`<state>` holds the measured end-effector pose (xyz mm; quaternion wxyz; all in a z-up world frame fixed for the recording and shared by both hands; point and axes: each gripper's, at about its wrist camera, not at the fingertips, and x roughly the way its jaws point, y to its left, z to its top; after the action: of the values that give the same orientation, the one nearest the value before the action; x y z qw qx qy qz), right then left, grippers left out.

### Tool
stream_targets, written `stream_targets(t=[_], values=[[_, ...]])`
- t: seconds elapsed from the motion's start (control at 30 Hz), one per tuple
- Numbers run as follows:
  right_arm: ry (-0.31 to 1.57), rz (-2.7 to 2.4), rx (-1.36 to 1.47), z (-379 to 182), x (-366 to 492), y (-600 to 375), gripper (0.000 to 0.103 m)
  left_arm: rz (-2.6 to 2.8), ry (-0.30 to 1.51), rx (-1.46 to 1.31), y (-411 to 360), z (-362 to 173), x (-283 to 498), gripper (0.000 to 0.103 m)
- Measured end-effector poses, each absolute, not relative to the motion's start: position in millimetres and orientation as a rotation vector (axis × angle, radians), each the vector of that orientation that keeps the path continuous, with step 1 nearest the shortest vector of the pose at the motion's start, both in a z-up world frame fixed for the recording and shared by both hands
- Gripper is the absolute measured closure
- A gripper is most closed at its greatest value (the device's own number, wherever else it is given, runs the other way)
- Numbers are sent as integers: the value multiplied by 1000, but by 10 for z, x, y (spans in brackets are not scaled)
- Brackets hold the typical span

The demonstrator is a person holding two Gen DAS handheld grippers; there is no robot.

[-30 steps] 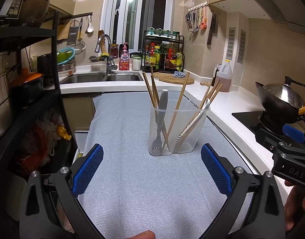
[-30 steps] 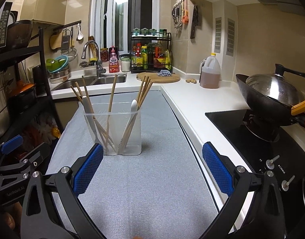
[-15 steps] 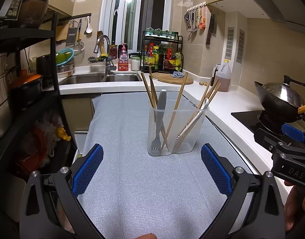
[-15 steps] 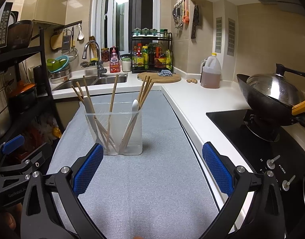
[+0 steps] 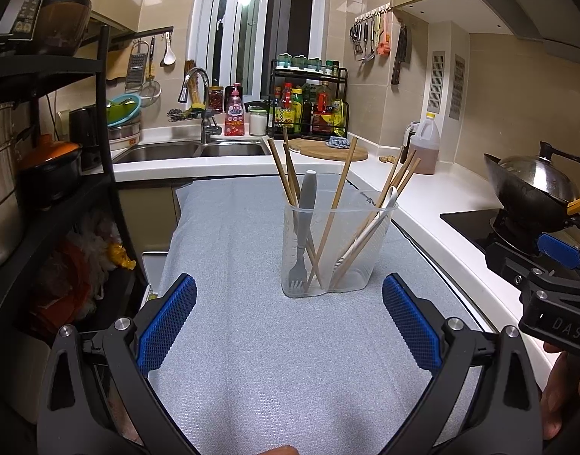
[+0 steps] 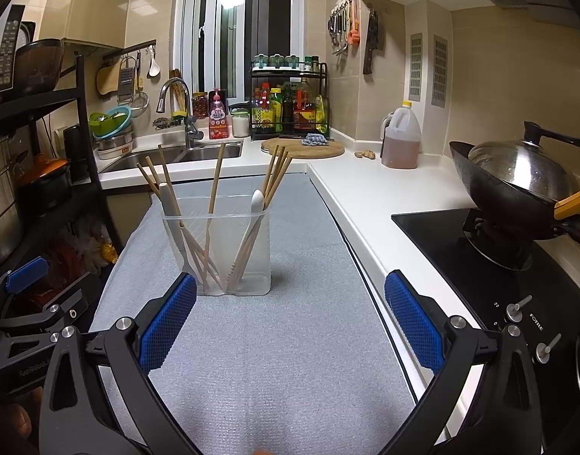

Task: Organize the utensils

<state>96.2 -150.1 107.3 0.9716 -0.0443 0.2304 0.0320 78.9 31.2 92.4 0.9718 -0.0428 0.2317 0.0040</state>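
A clear plastic utensil holder (image 5: 337,250) stands upright on the grey mat (image 5: 252,341). It holds several wooden chopsticks (image 5: 337,193), a grey fork (image 5: 303,227) with tines down and a white spoon (image 5: 369,223). The holder also shows in the right wrist view (image 6: 217,250), left of centre. My left gripper (image 5: 288,326) is open and empty, just short of the holder. My right gripper (image 6: 290,322) is open and empty, a little behind and to the right of the holder. Each gripper shows at the edge of the other's view.
A black wok with lid (image 6: 517,182) sits on the black hob (image 6: 498,284) at right. An oil jug (image 6: 401,140), a round wooden board (image 6: 303,148) and a spice rack (image 6: 290,102) stand at the back. A sink (image 5: 191,149) lies back left; a black shelf rack (image 5: 43,170) stands at left.
Both grippers have drifted slightly; the holder sits a touch nearer and lower in both views. Both stay open and empty. The utensils have not moved.
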Motion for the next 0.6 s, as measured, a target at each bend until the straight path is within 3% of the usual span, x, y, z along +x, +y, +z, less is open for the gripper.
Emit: stream_targets(t=[0.6], values=[[466,64,-93,1071,948,-1508,5,18,456,-81,297,950,801,8]])
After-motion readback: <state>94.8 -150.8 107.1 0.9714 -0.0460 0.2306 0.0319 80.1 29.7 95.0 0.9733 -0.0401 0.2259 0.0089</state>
